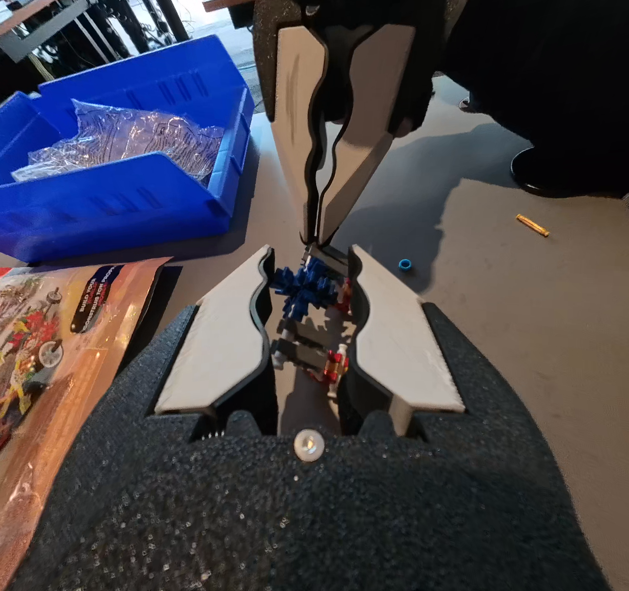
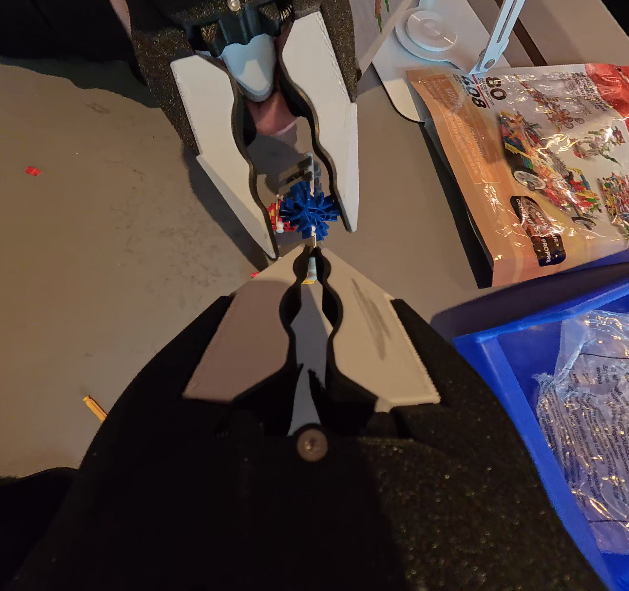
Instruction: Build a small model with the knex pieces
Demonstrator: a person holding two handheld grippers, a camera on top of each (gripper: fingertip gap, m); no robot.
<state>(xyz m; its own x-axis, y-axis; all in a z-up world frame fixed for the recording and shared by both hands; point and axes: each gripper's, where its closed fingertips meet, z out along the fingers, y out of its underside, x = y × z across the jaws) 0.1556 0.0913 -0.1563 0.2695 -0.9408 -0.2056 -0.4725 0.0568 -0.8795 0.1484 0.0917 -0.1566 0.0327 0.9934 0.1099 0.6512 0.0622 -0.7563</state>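
Here: left hand-held gripper (image 1: 311,268) half-open around spiky plastic toy assembly (image 1: 306,288) | right hand-held gripper (image 2: 311,256) pinching its white rod (image 2: 311,270)

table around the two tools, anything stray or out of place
A few loose bits lie scattered on the grey table, away from the toy assembly between the tools: a yellow rod, a small blue ring, and a red piece off on its own. Nothing looks spilled or broken.
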